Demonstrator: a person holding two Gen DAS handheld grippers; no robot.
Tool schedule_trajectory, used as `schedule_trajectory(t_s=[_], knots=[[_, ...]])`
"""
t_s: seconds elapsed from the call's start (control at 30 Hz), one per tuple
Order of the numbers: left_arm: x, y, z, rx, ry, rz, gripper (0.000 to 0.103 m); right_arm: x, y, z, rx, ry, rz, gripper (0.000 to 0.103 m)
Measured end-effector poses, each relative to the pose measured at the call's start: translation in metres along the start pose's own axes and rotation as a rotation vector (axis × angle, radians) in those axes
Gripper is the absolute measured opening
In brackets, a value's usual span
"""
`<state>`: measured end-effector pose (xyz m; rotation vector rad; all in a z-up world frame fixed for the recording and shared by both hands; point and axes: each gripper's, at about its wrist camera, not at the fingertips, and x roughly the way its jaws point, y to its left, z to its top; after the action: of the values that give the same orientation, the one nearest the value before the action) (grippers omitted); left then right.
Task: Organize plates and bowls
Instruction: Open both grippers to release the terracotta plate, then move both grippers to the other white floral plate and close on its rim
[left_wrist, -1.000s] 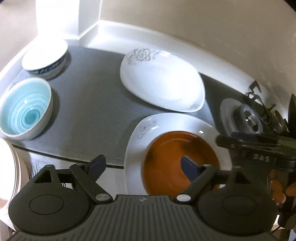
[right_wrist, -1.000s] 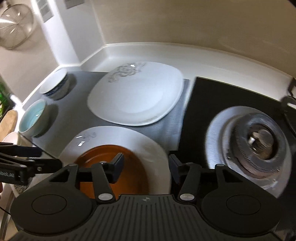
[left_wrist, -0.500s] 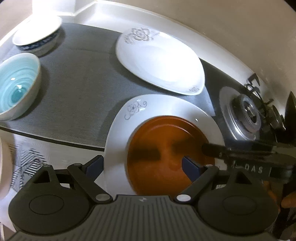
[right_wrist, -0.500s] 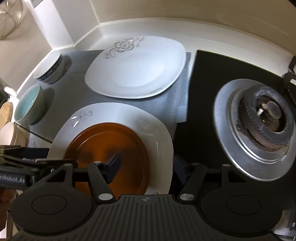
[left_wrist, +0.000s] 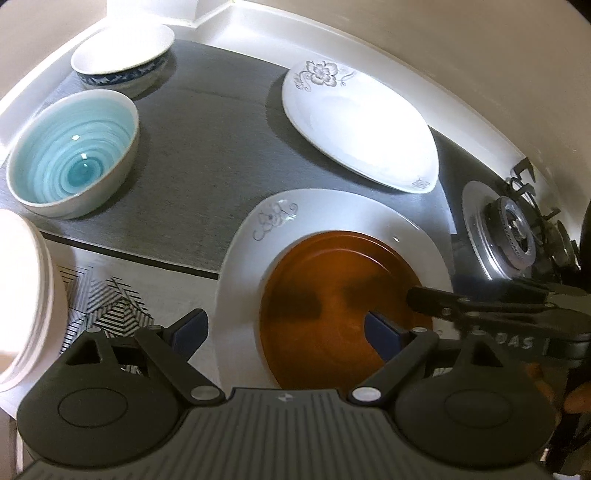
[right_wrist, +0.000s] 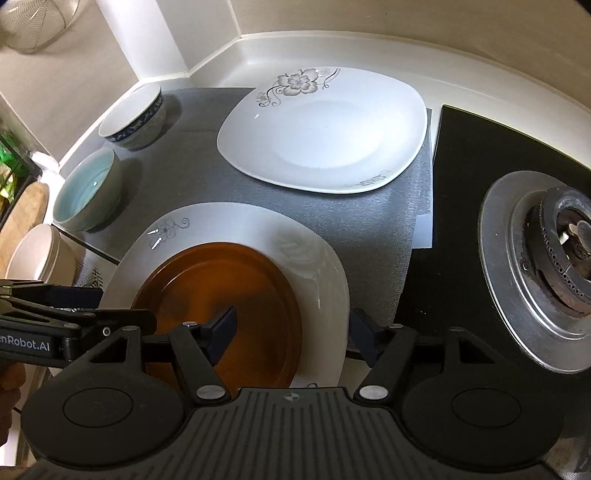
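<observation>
A brown round plate (left_wrist: 332, 295) (right_wrist: 221, 295) lies on a white square plate with a flower print (left_wrist: 332, 210) (right_wrist: 236, 229) at the counter's front. A second white flowered plate (left_wrist: 354, 122) (right_wrist: 325, 136) lies behind it on a grey mat (left_wrist: 192, 147). A light blue bowl (left_wrist: 70, 155) (right_wrist: 86, 192) and a white bowl with a blue band (left_wrist: 122, 59) (right_wrist: 133, 118) stand at the left. My left gripper (left_wrist: 284, 332) is open over the stacked plates' left rim. My right gripper (right_wrist: 291, 332) is open over their right rim.
A gas burner (right_wrist: 546, 258) (left_wrist: 509, 232) on a black hob sits to the right. A stack of cream dishes (left_wrist: 18, 306) (right_wrist: 33, 254) stands at the left edge on a patterned cloth (left_wrist: 110, 299). The wall runs close behind.
Both grippers have drawn back a little and tilted up, so the bowls and the far plate show more fully. Both stay open. The plates have not moved.
</observation>
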<state>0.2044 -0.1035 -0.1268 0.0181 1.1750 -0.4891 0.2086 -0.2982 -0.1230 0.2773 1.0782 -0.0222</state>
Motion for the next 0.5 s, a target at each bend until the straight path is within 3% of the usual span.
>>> schedule_trajectory(t_s=[0.1,0.27,0.37,0.5], knots=[[-0.005,0.003,0.003,-0.005,-0.018,0.032,0.103,-0.008,-0.007,0.002,0.013,-0.023,-0.007,0.07],[-0.017,0.004,0.019,-0.031,-0.078,0.035,0.103,-0.024,-0.033,0.017,0.106,-0.105,0.018,0.072],[-0.02,-0.001,0.039,-0.045,-0.118,0.035,0.103,-0.03,-0.051,0.029,0.173,-0.17,0.06,0.073],[-0.018,-0.006,0.069,-0.079,-0.175,0.042,0.103,-0.026,-0.068,0.048,0.214,-0.251,0.054,0.073]])
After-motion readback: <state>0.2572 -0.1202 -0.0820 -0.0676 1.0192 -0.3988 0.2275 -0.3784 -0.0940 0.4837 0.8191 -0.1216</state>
